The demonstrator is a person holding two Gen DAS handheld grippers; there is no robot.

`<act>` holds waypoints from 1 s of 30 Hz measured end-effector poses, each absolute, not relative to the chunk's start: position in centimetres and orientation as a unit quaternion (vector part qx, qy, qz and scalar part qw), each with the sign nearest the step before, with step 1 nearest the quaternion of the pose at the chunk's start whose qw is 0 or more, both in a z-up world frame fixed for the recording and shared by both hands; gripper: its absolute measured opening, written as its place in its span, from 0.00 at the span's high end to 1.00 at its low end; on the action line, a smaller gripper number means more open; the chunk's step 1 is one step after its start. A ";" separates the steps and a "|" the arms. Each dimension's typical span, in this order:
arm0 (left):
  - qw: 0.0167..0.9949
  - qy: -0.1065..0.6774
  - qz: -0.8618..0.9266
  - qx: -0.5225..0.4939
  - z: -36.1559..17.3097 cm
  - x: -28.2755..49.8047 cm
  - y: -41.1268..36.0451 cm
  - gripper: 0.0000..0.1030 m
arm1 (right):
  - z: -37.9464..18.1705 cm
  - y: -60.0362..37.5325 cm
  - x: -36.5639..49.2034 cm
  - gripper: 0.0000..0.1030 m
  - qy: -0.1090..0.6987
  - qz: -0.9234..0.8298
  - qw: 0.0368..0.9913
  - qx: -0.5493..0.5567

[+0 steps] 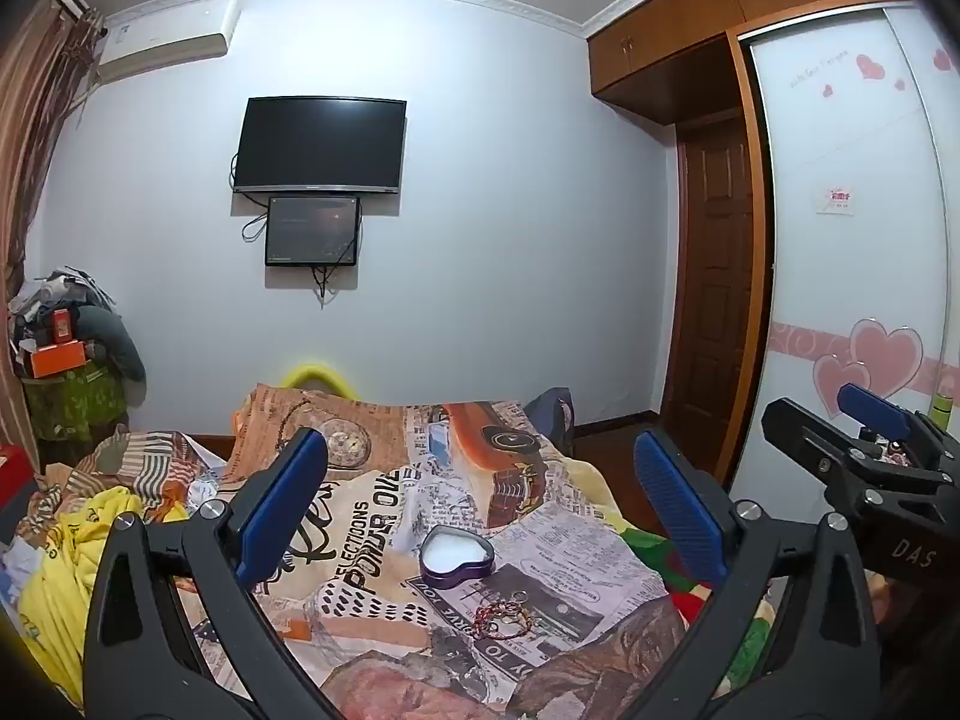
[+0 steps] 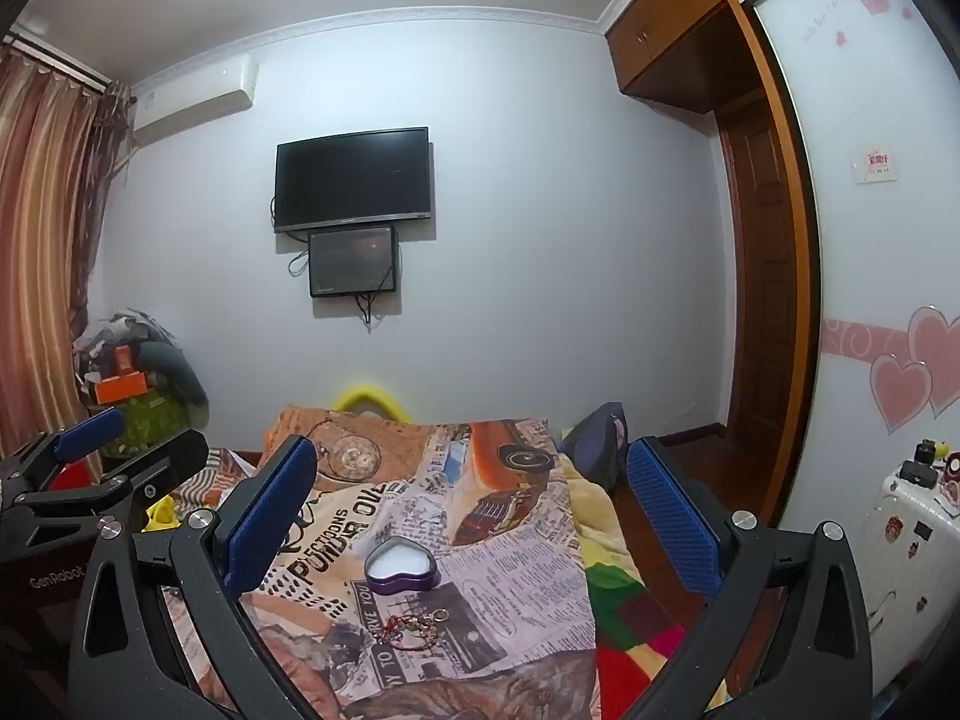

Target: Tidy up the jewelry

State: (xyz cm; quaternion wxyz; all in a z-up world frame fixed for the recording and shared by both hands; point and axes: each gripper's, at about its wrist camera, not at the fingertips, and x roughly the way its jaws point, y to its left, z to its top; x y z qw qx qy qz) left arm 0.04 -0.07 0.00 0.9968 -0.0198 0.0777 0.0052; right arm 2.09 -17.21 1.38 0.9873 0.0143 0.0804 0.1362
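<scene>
A purple heart-shaped tin (image 1: 458,556) with a white lining lies open on the newspaper-print bedspread (image 1: 372,516). Just in front of it lies a small pile of jewelry (image 1: 503,615): red and gold bracelets and a ring. Both show in the right wrist view too, the tin (image 2: 401,565) and the jewelry (image 2: 414,624). My left gripper (image 1: 480,504) is open and empty, held above and behind them. My right gripper (image 2: 474,510) is open and empty, at a similar height. Each gripper shows in the other's view, the right one (image 1: 864,444) and the left one (image 2: 114,450).
A yellow garment (image 1: 78,564) lies crumpled on the bed's left. A white suitcase (image 2: 900,534) with small items stands at the right by the wardrobe (image 2: 870,240). A cluttered pile (image 1: 66,360) sits in the left corner. A TV (image 1: 321,144) hangs on the far wall.
</scene>
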 end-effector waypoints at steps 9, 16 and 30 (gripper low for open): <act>0.997 0.081 0.007 -0.021 -0.8 0.4 -0.7 0.00 | 1.4 -17.1 2.1 0.00 0.081 0.137 0.987 0.014; 0.996 0.081 0.006 -0.024 -0.7 0.3 -0.3 0.00 | 1.4 -17.0 1.9 0.00 0.081 0.137 0.987 0.012; 0.996 0.084 0.006 -0.025 -1.0 0.4 -0.3 0.00 | 1.4 -16.8 2.0 0.00 0.083 0.137 0.987 0.012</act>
